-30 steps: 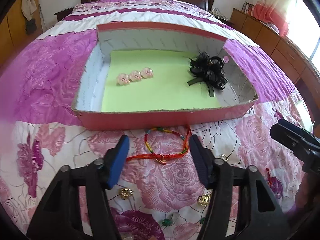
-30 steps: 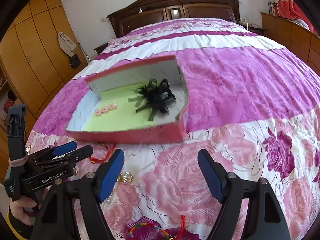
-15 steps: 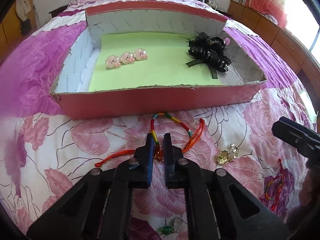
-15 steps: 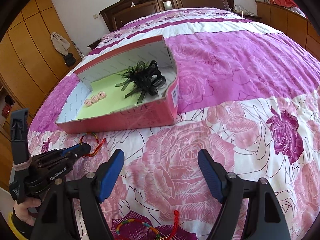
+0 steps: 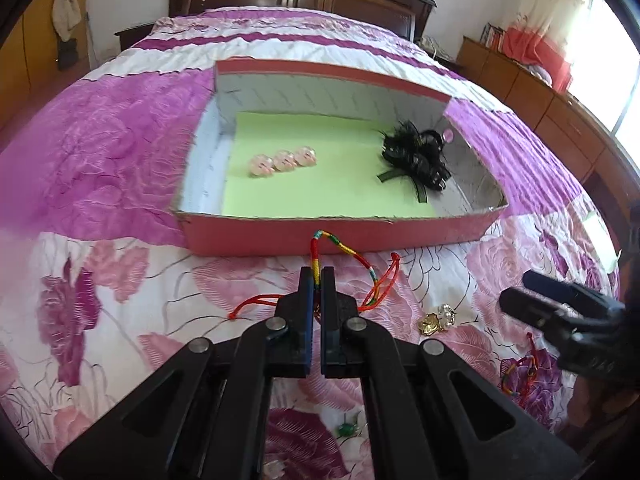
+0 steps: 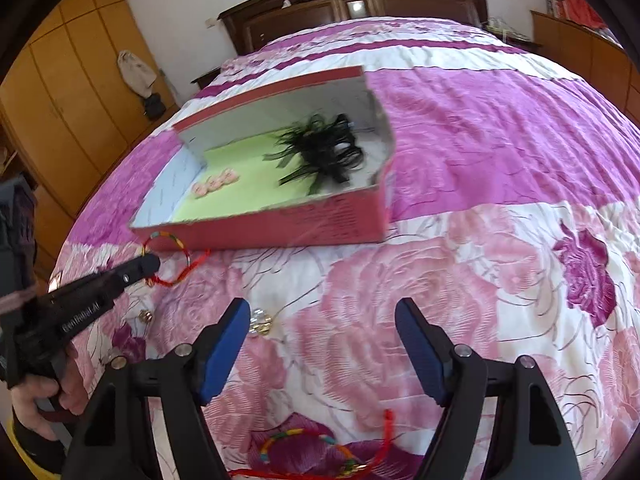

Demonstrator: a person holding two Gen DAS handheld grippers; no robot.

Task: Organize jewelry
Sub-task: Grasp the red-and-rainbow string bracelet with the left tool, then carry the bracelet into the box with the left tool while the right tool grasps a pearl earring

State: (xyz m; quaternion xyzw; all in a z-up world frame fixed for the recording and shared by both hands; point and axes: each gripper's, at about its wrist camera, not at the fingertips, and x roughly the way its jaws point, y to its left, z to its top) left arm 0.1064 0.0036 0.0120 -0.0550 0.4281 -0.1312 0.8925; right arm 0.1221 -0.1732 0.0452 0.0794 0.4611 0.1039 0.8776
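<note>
While left gripper (image 5: 317,280) pinches braided bracelet (image 5: 344,250), loop pointing toward box (image 5: 280,236); right gripper (image 6: 322,332) wide.

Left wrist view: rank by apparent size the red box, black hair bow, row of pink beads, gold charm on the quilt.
1. red box
2. black hair bow
3. row of pink beads
4. gold charm, though it lies nearer the camera, so true size is unsure.
</note>
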